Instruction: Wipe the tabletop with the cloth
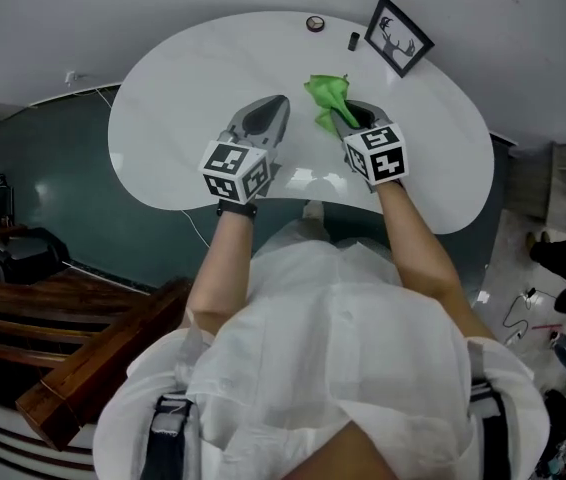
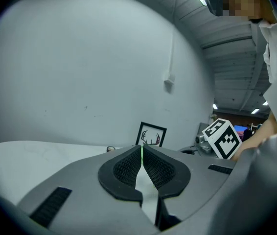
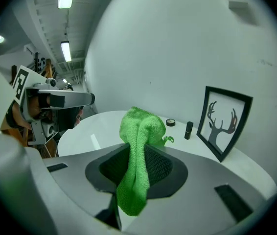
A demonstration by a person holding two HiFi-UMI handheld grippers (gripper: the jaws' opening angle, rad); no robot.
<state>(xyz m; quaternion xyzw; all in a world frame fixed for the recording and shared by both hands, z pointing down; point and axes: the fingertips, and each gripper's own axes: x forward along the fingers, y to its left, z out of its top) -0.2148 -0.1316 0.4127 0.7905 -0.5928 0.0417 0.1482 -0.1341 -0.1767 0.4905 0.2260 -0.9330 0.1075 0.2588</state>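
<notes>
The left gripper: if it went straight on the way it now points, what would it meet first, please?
Probably the framed deer picture, which stands just beyond the shut jaws of the left gripper, with only bare tabletop before it. Depth is unclear, so it might pass beside.

Lab-like hall: ceiling strip lights point(image 3: 66, 50), floor cables point(image 1: 519, 311)

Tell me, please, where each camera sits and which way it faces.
Head view: on the head, facing steeply down at the white table; forearms, left gripper, right gripper show.
Left gripper view: on the left gripper, facing along its shut jaws toward the framed picture.
Right gripper view: on the right gripper, facing along jaws shut on the green cloth.
Shared: the framed picture shows in all three.
</notes>
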